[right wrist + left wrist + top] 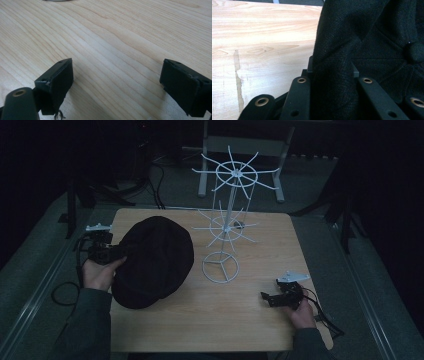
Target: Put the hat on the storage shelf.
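The left gripper (pixel 116 253) pinched the edge of the floppy black cloth cap (pixel 152 261), just left of the tall white wire rack (pixel 227 227), likely to lift it there. The right gripper (pixel 267 298) waited, jaws spread wide, right of the rack.

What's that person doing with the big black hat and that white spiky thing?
A person at a wooden table holds a claw in each hand. The left claw is shut on the edge of a black hat, which lies on the table beside a white wire rack. The right claw is open and holds nothing, low over the bare wood. The hat isn't on the rack yet.
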### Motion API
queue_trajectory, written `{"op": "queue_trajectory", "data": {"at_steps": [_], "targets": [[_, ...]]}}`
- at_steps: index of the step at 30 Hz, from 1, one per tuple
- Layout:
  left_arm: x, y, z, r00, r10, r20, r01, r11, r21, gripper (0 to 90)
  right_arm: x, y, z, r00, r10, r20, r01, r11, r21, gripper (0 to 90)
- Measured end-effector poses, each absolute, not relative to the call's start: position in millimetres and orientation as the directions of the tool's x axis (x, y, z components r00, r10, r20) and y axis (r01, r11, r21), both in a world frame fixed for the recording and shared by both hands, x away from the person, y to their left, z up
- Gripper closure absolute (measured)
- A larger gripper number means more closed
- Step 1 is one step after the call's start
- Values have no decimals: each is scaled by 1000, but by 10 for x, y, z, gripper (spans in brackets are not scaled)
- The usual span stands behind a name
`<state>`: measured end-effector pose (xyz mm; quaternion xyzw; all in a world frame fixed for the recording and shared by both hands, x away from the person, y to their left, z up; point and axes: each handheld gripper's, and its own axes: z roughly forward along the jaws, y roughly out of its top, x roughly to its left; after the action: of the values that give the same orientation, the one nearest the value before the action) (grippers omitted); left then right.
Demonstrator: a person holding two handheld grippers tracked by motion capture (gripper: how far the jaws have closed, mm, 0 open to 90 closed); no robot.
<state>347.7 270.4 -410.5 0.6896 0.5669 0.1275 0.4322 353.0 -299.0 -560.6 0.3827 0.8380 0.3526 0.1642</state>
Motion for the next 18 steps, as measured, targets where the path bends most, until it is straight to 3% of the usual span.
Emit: {"op": "queue_trajectory", "data": {"at_steps": [18], "targets": [[3469,2721,-4038,331,875,-352,652,57,756,749,3530,-2990,-5606,-654,757,-5,525,459,717,115]]}}
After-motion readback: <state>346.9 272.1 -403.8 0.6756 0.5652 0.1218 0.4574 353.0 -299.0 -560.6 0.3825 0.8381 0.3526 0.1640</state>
